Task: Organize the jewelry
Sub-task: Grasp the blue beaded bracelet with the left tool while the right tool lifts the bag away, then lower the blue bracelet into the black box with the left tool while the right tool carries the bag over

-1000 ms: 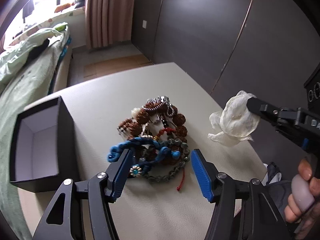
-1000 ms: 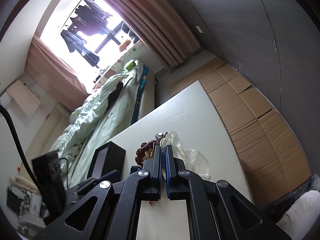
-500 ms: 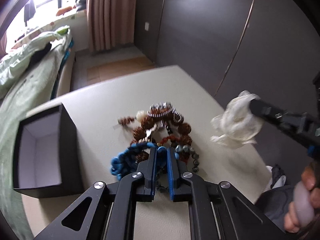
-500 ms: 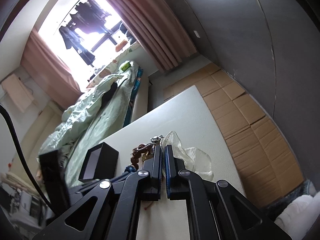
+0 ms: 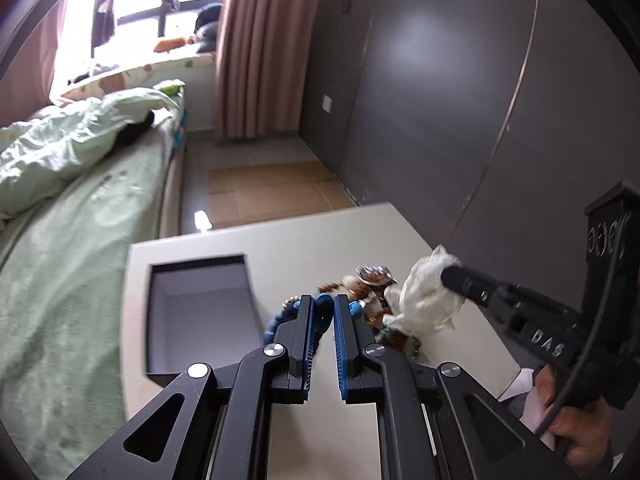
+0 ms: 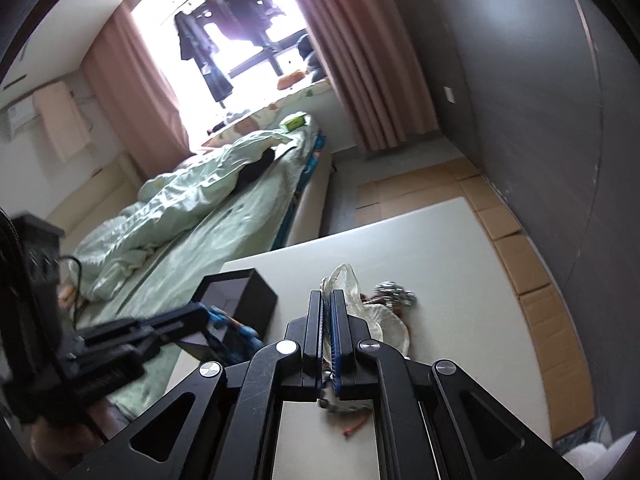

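My left gripper (image 5: 322, 304) is shut on a blue braided bracelet (image 5: 320, 322) and holds it up beside the open black jewelry box (image 5: 200, 312). It also shows in the right wrist view (image 6: 208, 322) with the bracelet (image 6: 236, 338) hanging from it. The rest of the jewelry pile (image 5: 372, 284), brown bead strands and a silver piece (image 6: 394, 294), lies on the white table (image 5: 304, 236). My right gripper (image 6: 326, 300) is shut on a crumpled clear plastic bag (image 6: 372, 314), seen above the pile in the left wrist view (image 5: 424, 296).
The black box (image 6: 240, 296) stands at the table's left edge, next to a bed with green bedding (image 5: 72, 216). A dark wardrobe wall (image 5: 460, 120) runs along the right. Cardboard covers the floor (image 6: 520, 256) beyond the table.
My left gripper closed on the blue bracelet, lifted it from the pile and carried it left toward the box. My right gripper stays shut on the bag.
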The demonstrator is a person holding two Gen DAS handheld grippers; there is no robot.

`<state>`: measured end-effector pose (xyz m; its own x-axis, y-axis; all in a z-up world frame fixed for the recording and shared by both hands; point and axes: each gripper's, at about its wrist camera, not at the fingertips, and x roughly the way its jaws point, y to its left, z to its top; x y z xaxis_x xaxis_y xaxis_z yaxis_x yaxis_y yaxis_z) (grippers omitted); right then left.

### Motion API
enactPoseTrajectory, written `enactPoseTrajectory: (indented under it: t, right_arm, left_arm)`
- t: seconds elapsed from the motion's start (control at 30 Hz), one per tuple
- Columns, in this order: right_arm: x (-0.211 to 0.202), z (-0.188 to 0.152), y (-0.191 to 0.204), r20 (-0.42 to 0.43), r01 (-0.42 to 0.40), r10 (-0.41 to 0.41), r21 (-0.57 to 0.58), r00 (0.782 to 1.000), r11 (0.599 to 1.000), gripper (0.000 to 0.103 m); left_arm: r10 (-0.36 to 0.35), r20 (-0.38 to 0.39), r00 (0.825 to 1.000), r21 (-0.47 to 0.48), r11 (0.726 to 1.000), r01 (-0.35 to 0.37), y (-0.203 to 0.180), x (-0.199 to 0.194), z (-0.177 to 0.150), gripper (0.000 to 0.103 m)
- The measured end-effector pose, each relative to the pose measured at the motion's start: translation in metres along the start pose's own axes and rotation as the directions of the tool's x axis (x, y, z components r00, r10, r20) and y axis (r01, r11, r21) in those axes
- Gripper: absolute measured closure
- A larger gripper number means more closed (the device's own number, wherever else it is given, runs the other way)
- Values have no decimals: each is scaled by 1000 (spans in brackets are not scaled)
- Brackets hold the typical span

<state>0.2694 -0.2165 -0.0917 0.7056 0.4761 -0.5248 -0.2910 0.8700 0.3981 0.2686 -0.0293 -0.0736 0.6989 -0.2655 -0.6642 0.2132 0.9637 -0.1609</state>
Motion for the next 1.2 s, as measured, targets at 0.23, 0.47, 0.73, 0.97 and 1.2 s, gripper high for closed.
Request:
enactPoseTrajectory:
  t: [0.23, 0.47, 0.73, 0.97, 1.2]
  right_arm:
    - [11, 1, 30, -10, -55, 55, -59, 998, 997, 98]
    - [25, -4, 63, -29, -81, 78, -129, 997, 988, 98]
    - [39, -11, 89, -65, -103, 92, -189, 994, 977, 98]
    - [49, -10, 90, -84, -110, 96, -176, 992, 978, 98]
    - [63, -1, 92, -101, -137, 123, -147, 987, 980, 98]
  left_arm:
    - [49, 51, 997, -37, 998, -48, 27, -25, 6, 93]
    - [103, 58, 993, -76, 992, -98, 62, -31, 6, 93]
    - [143, 32, 989, -111, 984, -139, 92, -17, 3, 93]
    - [134, 8, 991, -192, 973, -130, 114, -12, -3, 33]
    - [148, 52, 988, -252, 959, -130, 134, -33, -12, 30]
